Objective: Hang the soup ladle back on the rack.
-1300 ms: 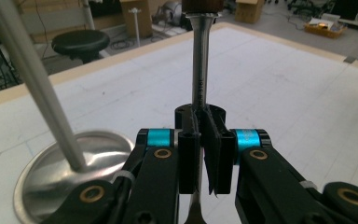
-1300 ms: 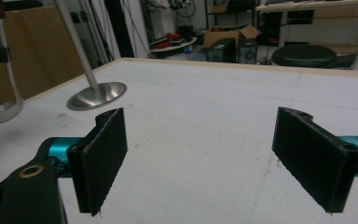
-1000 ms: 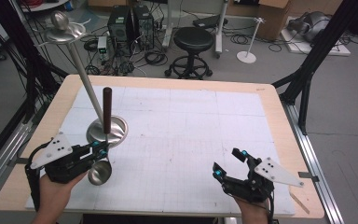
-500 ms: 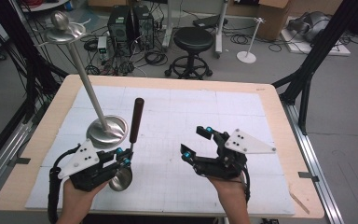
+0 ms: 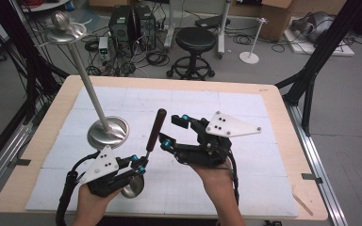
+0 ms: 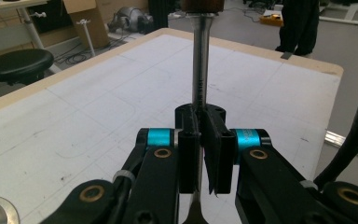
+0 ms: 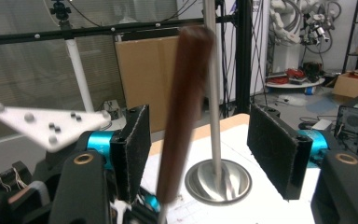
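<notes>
Left tongs [image 5: 139,165] clamped on steel ladle [image 5: 147,148] shaft; right tongs [image 5: 175,130] half-narrowed, flanking its brown wooden handle [image 7: 184,112].

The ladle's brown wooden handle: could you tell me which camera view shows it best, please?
The right gripper view: the ladle's handle stands close up between the right tool's open pads. The high view shows it small; the left gripper view catches its lower end at the top edge.

Upright steel ladle [image 5: 147,150], brown-handled, possibly tilted

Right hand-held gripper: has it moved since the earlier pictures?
Yes. The right hand-held gripper has moved left from the table's right edge toward the metal stand, jaws closing around the ladle handle.
</notes>
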`<state>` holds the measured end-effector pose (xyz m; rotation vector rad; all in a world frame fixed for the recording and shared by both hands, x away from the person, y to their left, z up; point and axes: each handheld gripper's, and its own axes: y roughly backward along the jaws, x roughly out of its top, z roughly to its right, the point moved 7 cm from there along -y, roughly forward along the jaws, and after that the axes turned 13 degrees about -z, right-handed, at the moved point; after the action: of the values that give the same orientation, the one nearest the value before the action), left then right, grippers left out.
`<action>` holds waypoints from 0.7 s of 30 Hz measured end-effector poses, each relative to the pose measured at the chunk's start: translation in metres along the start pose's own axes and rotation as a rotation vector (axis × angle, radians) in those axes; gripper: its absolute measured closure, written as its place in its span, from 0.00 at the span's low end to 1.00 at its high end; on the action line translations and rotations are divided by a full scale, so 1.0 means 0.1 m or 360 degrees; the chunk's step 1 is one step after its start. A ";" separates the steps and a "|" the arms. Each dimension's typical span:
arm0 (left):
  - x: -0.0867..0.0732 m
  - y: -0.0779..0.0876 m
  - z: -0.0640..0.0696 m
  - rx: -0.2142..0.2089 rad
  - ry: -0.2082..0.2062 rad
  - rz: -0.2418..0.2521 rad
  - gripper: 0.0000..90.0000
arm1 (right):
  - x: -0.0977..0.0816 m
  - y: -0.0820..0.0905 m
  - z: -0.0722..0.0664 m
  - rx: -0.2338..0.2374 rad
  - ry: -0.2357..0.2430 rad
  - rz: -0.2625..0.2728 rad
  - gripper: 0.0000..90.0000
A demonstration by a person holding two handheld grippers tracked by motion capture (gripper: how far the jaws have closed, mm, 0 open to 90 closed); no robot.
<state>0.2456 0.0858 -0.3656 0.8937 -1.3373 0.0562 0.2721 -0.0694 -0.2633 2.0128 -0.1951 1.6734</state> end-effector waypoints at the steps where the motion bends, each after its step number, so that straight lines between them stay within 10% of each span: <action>1: 0.00 -0.01 0.01 -0.0001 0.0000 0.0003 0.93 | 0.03 -0.02 -0.01 0.0002 0.0004 0.0001 0.43; 21: -0.03 0.00 0.00 0.0034 -0.0020 -0.0006 0.93 | 0.17 -0.12 -0.08 0.0079 -0.0113 -0.0023 0.75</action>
<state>0.2445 0.0869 -0.3683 0.9157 -1.3486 0.0621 0.2746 -0.0516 -0.2498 2.1068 -0.1649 1.6138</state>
